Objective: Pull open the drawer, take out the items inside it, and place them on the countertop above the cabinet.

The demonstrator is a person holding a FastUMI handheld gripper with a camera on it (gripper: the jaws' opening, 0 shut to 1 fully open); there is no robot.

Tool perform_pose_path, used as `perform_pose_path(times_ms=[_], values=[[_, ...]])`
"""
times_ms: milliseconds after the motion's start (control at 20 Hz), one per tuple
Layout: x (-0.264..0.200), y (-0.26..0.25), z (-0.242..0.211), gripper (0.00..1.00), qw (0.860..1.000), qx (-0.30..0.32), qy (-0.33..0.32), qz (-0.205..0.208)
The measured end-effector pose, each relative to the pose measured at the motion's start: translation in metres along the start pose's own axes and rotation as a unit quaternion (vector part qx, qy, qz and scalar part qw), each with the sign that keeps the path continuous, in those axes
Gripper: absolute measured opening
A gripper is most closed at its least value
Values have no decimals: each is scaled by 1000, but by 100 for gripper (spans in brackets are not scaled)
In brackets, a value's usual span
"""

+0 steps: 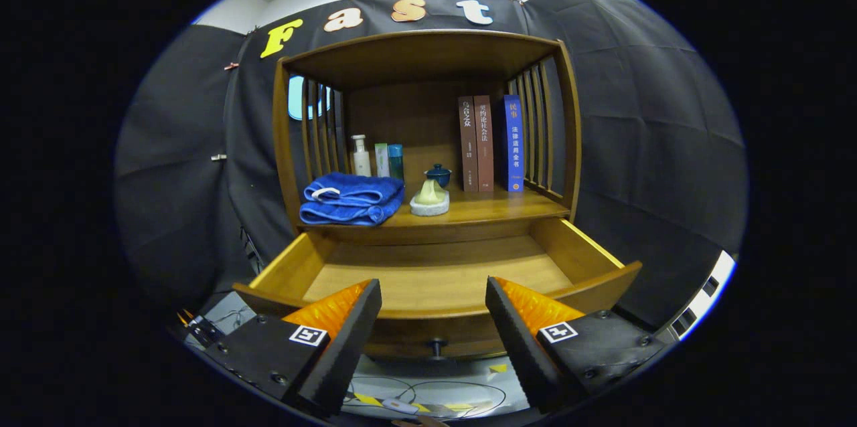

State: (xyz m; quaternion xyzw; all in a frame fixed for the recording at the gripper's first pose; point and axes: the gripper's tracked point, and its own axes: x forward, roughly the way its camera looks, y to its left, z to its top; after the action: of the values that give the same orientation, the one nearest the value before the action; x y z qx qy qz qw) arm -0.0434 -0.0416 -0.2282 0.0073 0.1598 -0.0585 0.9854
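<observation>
The wooden drawer (576,249) stands pulled out of the cabinet, its bare wooden floor showing with nothing lying on it. Its small dark knob (436,345) sits on the drawer front between my fingers. My gripper (434,288) is open, held in front of the drawer front with nothing between the fingers. On the countertop (489,207) above the drawer lie a folded blue towel (351,198) at the left and a pale soap-like lump on a white round dish (430,200) beside it.
At the back of the countertop stand a white pump bottle (361,155), two small tubes, a dark blue lidded cup (438,175) and three upright books (490,143). Slatted wooden sides and a top shelf enclose the space. Cables and yellow tape marks lie on the floor below.
</observation>
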Motion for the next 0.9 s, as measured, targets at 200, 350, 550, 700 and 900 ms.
perform_pose_path(times_ms=[200, 350, 550, 700, 900], values=[[9, 5, -43, 100, 1000, -11, 12, 3], [24, 4, -62, 100, 1000, -5, 30, 4], [28, 3, -65, 100, 999, 5, 36, 5], [33, 4, -62, 100, 1000, 3, 27, 2], [66, 5, -53, 100, 1000, 9, 30, 2]])
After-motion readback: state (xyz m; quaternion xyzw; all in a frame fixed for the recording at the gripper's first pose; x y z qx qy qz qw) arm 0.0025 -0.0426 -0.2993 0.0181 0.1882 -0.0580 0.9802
